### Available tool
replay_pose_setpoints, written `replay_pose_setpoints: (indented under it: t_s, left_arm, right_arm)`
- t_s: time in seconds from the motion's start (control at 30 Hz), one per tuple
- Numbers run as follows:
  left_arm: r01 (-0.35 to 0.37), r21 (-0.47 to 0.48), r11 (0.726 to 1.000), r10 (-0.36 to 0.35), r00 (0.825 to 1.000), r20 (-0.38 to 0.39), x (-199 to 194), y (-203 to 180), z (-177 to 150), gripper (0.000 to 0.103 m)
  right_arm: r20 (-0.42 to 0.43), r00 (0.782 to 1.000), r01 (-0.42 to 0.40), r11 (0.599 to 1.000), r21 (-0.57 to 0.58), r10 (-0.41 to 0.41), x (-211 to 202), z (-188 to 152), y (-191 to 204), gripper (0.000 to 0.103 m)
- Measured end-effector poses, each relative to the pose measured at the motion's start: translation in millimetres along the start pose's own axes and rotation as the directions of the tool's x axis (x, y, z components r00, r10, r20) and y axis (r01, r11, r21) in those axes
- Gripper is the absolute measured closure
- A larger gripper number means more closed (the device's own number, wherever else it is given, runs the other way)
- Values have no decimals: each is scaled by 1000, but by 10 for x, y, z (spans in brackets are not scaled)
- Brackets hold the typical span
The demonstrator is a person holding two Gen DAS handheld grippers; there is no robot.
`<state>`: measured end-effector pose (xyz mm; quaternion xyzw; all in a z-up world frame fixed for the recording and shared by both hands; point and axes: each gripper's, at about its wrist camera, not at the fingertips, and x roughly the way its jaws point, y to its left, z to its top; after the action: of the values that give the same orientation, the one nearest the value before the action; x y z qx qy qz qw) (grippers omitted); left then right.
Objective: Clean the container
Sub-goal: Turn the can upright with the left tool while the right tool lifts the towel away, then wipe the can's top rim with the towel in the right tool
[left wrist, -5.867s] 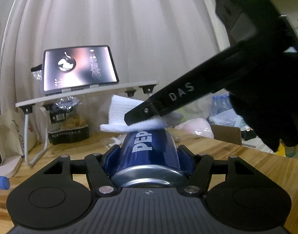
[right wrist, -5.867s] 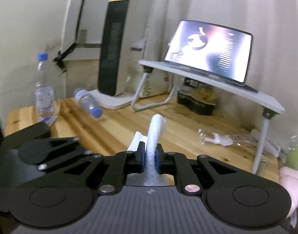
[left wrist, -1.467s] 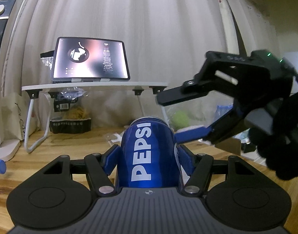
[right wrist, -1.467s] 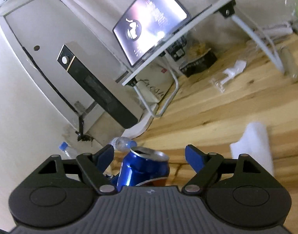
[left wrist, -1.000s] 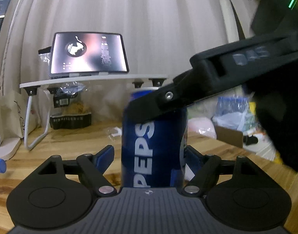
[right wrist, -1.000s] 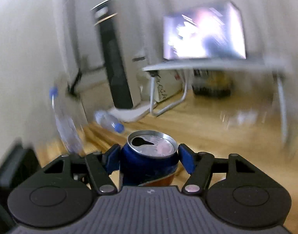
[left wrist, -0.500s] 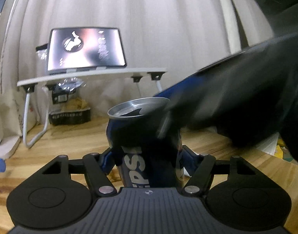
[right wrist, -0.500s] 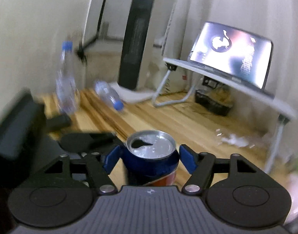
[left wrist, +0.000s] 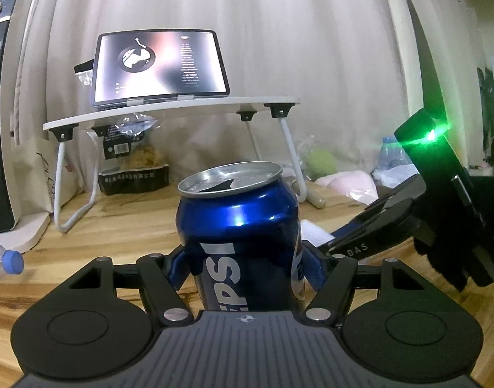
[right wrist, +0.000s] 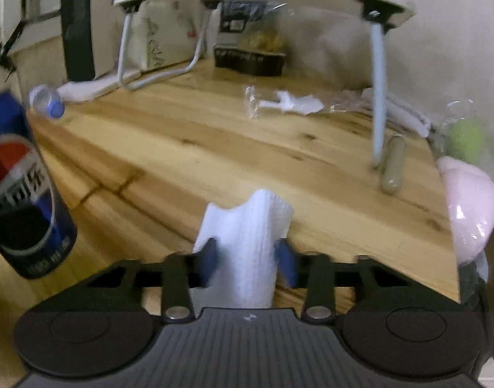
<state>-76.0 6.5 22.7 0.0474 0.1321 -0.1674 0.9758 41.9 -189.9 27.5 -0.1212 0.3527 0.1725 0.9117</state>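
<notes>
Left claw (left wrist: 245, 266) is clamped on the can (left wrist: 238, 226), centre frame on the desk (left wrist: 117, 226). Right claw (right wrist: 247, 258) has just been closing around the cloth (right wrist: 247, 242) at lower centre. I'd get a firm pinch before lifting it to wipe the can.

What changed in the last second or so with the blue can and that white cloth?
The right gripper let go of the top of the blue can, dropped to the wooden table and has just been closing its jaws around the white cloth. The left gripper, jaws open a second ago, closed on the can. The can stayed upright in the same spot; the tablet on its stand is unchanged.
</notes>
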Motion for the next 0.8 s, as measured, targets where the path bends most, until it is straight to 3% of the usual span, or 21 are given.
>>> replay_pose_setpoints:
  t_s: [0.07, 0.13, 0.2, 0.3, 0.37, 0.43, 0.63, 0.8]
  left_arm:
    - [-1, 12, 1000, 1, 1000, -21, 37, -19, 6, 33]
    - [0, 22, 1000, 1, 999, -45, 82, -37, 11, 33]
    - [1, 33, 999, 1, 997, -72, 127, -56, 13, 33]
    - [2, 60, 998, 4, 994, -107, 193, -96, 10, 33]
    - [-3, 88, 996, 13, 993, -118, 211, -146, 4, 33]
    - [-1, 114, 993, 15, 992, -123, 217, -193, -2, 33]
    - [10, 115, 993, 5, 992, -130, 222, -196, -8, 34]
    - [1, 122, 993, 15, 991, -129, 196, -213, -16, 34]
  right_arm:
    - [5, 1000, -3, 1000, -23, 3, 2, 2, 38, 94]
    - [39, 999, 7, 999, -36, -6, -80, 39, 69, 94]
    - [113, 991, -76, 997, 25, 73, -314, 154, 52, 94]
    - [239, 958, -169, 985, 18, 160, -767, 383, 180, 94]
    - [281, 926, -256, 966, -18, 251, -1026, 496, 318, 94]
    - [253, 922, -274, 956, -108, 293, -1128, 553, 546, 94]
    - [135, 952, -230, 933, -277, 274, -874, 520, 1055, 93]
    - [147, 968, -150, 941, -302, 202, -852, 507, 1122, 93]
